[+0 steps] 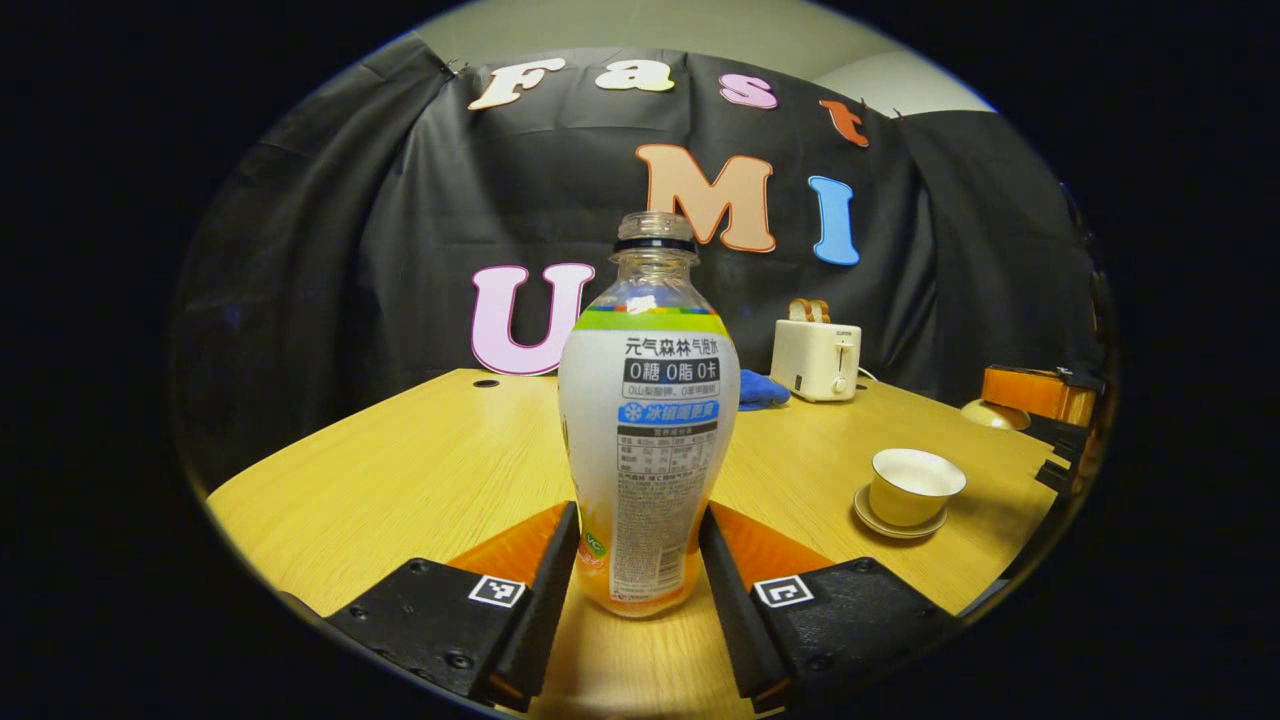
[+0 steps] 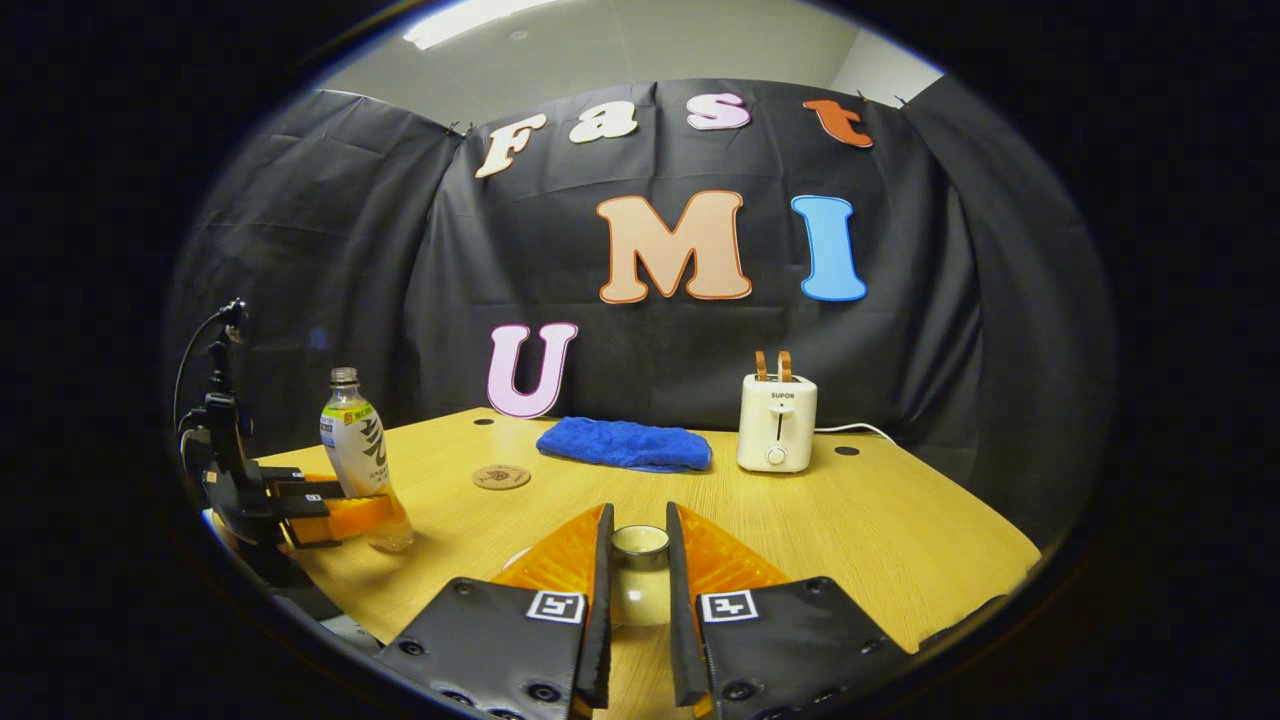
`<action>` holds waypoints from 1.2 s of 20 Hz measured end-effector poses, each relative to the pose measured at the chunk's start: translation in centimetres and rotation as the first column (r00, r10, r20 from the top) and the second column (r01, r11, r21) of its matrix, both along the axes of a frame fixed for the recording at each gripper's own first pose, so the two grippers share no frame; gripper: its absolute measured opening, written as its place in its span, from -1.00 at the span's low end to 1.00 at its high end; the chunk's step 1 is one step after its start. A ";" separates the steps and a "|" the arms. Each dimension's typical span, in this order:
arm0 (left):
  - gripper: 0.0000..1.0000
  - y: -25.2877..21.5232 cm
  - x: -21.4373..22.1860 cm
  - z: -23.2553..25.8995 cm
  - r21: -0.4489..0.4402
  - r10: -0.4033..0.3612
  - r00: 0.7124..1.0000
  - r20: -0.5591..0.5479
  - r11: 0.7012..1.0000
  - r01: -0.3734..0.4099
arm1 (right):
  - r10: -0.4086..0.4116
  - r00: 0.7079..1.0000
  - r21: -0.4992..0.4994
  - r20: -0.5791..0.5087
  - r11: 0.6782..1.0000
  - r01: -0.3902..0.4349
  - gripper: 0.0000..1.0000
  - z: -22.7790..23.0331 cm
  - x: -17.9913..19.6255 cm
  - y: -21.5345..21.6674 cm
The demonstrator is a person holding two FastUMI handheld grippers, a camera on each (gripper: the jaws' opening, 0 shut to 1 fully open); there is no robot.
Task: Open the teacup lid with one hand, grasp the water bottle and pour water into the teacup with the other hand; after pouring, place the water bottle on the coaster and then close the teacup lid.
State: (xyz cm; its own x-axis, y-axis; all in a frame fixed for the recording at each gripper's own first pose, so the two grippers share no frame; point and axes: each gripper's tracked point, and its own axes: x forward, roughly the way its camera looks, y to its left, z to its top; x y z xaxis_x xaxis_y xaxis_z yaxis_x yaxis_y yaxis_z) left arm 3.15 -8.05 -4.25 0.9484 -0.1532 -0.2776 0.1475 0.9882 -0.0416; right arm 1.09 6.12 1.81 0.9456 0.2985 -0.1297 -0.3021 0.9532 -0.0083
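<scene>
An uncapped water bottle (image 1: 648, 440) with a white label stands on the wooden table (image 1: 420, 470). My left gripper (image 1: 640, 515) is shut on its lower body, a finger pressing each side; the right gripper view has this gripper (image 2: 330, 505) and the bottle (image 2: 358, 450) at the far left. The open teacup (image 1: 915, 485) sits on its saucer (image 1: 895, 527) to the right. My right gripper (image 2: 638, 512) is shut on the white teacup lid (image 2: 640, 560), held off the table. In the left gripper view the lid (image 1: 993, 415) hangs beyond the cup at the right gripper (image 1: 1040, 400). A round coaster (image 2: 501, 477) lies behind the bottle.
A blue cloth (image 2: 624, 444) lies at the back of the table beside a white toaster (image 2: 778, 423) with its cable running right. The toaster (image 1: 815, 360) and the cloth (image 1: 762, 390) stand behind the bottle in the left gripper view. Black cloth walls the booth.
</scene>
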 end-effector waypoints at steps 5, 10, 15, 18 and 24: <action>0.19 -1.1 0.0 0.3 0.003 -0.030 1.000 -0.005 1.000 0.030 | -0.010 1.000 -0.004 0.005 1.000 0.010 -0.45 0.0 0.0 -0.7; 0.12 -2.3 0.1 2.0 0.064 -0.090 0.996 0.017 0.994 0.088 | -0.031 1.000 0.001 0.001 1.000 0.031 -0.48 -0.1 -0.1 -1.8; 0.12 -3.3 1.2 3.3 0.196 -0.162 0.986 0.032 0.969 0.152 | -0.054 0.999 -0.002 0.004 0.999 0.054 -0.42 0.0 -0.3 -3.1; 0.13 -4.5 1.7 3.4 0.271 -0.214 0.977 0.018 0.941 0.201 | -0.070 0.998 -0.001 0.002 0.998 0.070 -0.40 0.0 -0.4 -4.0; 0.13 -7.1 1.9 1.7 0.447 -0.322 0.946 -0.037 0.841 0.304 | -0.100 0.995 -0.008 -0.002 0.995 0.100 -0.44 -0.5 -0.6 -5.7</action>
